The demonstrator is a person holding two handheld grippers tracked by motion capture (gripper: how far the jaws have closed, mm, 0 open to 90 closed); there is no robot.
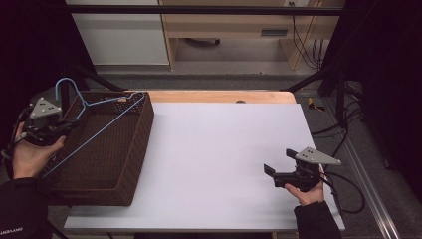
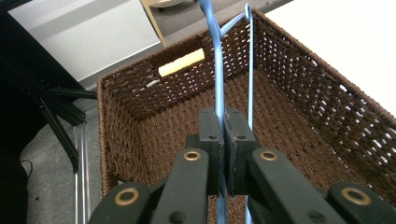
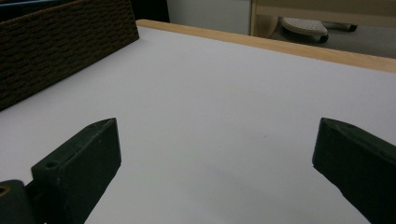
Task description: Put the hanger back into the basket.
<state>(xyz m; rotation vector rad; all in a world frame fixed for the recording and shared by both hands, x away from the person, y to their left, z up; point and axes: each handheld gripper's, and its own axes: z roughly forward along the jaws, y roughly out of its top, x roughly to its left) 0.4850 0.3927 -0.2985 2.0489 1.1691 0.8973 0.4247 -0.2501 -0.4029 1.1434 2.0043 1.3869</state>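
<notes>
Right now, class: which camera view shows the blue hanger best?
The high view: the whole blue hanger shows, lying across the basket. The left gripper view shows only its wire pinched in the left claw. The right gripper view shows basket wall.

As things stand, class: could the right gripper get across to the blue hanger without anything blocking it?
Probably yes. The right gripper is open and holds nothing, and bare white table lies between it and the basket. The blue hanger rises above the basket rim, though the left gripper is shut on it.
</notes>
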